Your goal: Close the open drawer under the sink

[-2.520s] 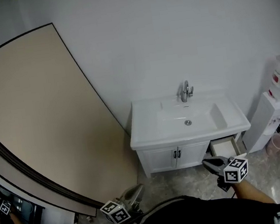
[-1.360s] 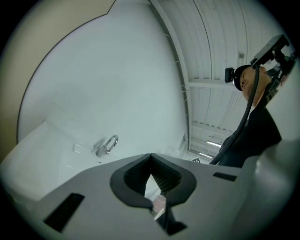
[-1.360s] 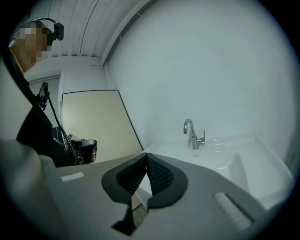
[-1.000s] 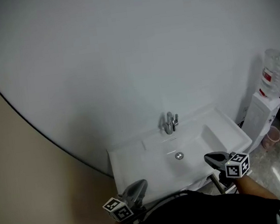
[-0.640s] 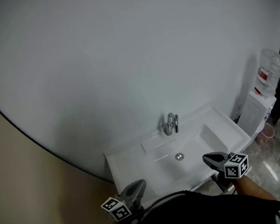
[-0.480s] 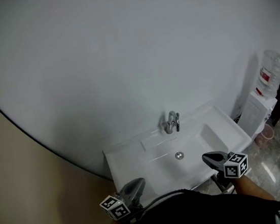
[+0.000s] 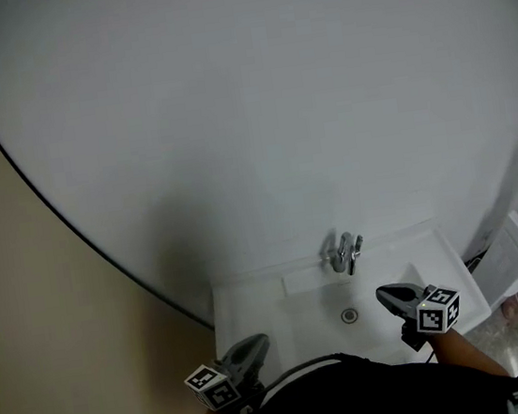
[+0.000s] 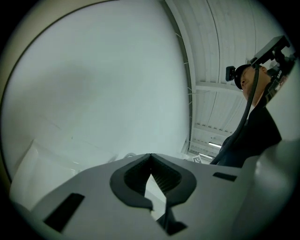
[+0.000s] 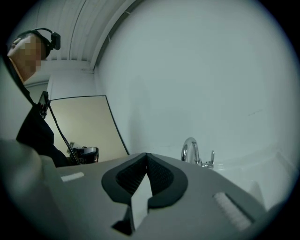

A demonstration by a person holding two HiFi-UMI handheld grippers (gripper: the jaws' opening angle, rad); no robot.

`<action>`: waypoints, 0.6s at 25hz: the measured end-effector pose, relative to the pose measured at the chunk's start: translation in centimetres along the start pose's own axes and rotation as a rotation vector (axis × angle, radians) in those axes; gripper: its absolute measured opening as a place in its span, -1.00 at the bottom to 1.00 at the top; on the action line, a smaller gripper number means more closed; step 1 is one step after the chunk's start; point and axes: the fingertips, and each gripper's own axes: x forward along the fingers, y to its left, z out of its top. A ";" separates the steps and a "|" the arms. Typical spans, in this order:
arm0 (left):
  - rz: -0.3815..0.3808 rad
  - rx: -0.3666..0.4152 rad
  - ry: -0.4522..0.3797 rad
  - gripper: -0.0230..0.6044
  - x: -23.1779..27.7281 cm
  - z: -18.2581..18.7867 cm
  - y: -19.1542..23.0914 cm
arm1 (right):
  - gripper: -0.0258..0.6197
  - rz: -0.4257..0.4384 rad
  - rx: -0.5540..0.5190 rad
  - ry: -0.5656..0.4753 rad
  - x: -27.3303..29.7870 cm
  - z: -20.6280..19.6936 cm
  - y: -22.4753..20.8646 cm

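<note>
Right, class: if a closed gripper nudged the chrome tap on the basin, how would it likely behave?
The tap looks like rigid metal fixed to the white basin, so its body probably wouldn't shift or tip. Its polished, rounded surface would likely be slippery to grip. The small side lever probably swivels under a light push.

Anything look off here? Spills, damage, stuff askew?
Nothing stands out. The sink looks clean, the faucet stands upright, and the left gripper and right gripper are shut and empty near its front edge.
</note>
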 end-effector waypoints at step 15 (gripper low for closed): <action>0.151 0.015 -0.042 -0.93 3.1 1.9 1.4 | -0.92 0.148 -0.002 0.061 6.9 2.2 -5.4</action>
